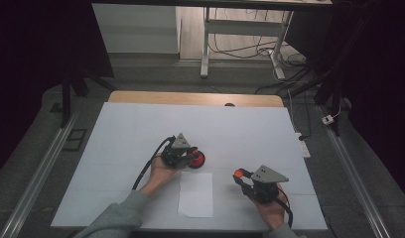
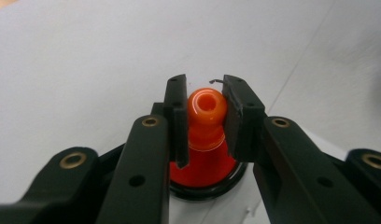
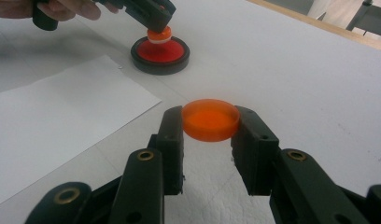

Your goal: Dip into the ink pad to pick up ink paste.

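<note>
while the left claw (image 2: 205, 114) is pinching the orange nozzle (image 2: 206, 106) and the right claw (image 3: 210, 122) is pinching the orange cap (image 3: 210, 119), a weakening squeeze risks the cap dropping to the bench (image 3: 319, 88) below.

The left gripper (image 2: 206, 112) holds the round orange knob (image 2: 206, 106) tightly between its two black jaws. Below the knob, a red cone-shaped body (image 2: 205, 169) sits in a black ring (image 2: 207, 192) on the white table (image 2: 86, 70).

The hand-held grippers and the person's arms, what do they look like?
Both are black. The left hand-held gripper and the right hand-held gripper each carry a grey three-cornered plate on top and trail a black cable. Their jaws show brass-coloured rivets. The person wears grey sleeves.
</note>
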### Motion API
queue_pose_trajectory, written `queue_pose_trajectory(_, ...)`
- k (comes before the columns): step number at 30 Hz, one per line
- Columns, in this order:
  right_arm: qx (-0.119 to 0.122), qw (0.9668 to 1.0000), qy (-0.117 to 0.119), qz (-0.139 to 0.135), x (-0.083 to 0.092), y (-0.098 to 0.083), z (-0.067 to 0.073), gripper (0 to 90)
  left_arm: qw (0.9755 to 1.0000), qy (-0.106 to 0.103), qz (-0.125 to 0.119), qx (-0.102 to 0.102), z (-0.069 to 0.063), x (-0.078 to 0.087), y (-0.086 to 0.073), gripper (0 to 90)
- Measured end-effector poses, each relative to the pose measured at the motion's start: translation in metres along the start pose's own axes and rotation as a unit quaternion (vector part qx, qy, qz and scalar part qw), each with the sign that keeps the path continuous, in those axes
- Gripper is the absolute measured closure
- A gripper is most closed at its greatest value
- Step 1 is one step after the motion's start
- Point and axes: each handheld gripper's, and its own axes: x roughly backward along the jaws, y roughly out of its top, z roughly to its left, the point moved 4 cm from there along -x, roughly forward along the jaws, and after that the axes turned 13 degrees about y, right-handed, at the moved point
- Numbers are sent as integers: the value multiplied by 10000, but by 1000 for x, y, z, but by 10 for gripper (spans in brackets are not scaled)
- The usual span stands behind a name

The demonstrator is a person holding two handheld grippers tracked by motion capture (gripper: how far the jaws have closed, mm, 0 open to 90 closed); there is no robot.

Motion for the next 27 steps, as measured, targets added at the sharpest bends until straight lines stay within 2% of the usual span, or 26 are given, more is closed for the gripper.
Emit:
queue_pose_trajectory(8, -2, 10000, -1, -13, 0, 0, 0, 644, 9997, -120, -145, 144, 3, 8, 4, 727)
queue_pose_trajectory(20, -8, 10000, -17, -18, 0, 0, -1, 644, 9983, -233, -428, 320, 14, 32, 11, 727)
queue_pose_trajectory(27, -44, 10000, -20, -25, 1, -1, -3, 644, 9973, -353, -526, 373, 11, 45, 15, 726)
